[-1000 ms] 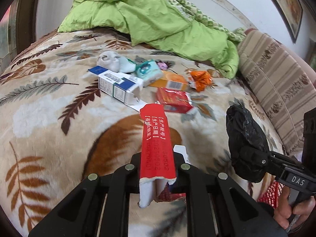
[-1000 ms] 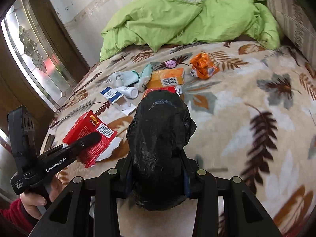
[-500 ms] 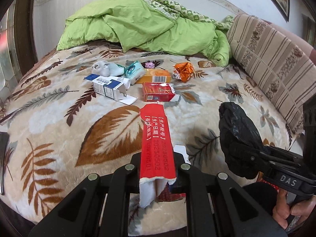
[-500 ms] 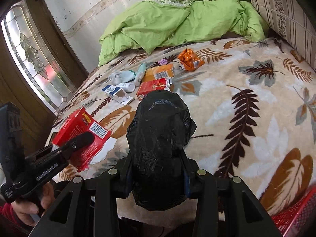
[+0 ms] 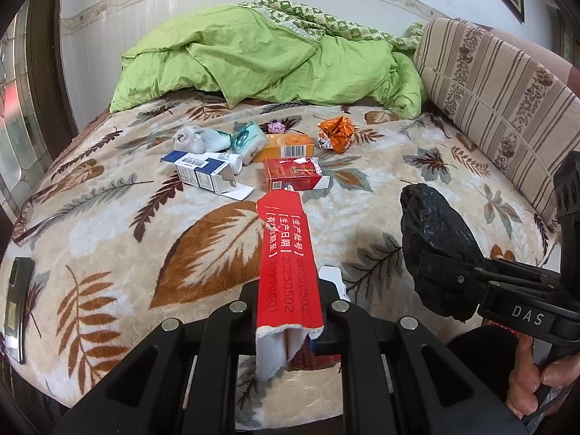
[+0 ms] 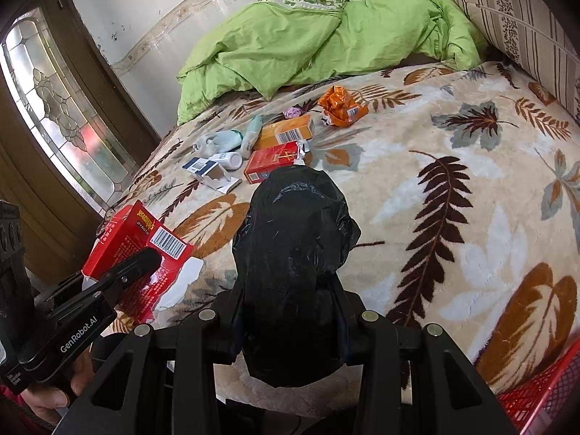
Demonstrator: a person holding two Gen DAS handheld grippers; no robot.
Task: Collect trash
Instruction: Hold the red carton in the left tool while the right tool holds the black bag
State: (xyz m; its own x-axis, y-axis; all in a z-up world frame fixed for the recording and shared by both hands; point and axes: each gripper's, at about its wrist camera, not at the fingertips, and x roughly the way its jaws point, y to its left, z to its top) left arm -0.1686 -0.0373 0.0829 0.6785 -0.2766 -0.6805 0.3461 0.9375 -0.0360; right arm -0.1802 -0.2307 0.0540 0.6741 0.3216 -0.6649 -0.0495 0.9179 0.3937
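The left tongs (image 5: pixel 286 311) pinch a torn red carton (image 5: pixel 284 261), its long axis running straight ahead of them. The right tongs (image 6: pixel 290 311) clamp a crumpled black bag (image 6: pixel 293 253). The remaining litter (image 5: pixel 290 177) lies on the bed (image 5: pixel 108 253) beyond both, nearer the left.

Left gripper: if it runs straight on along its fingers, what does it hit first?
Probably bare blanket. The left gripper, shut on the torn red box, points down at the bed, short of the red carton. Depth is uncertain.
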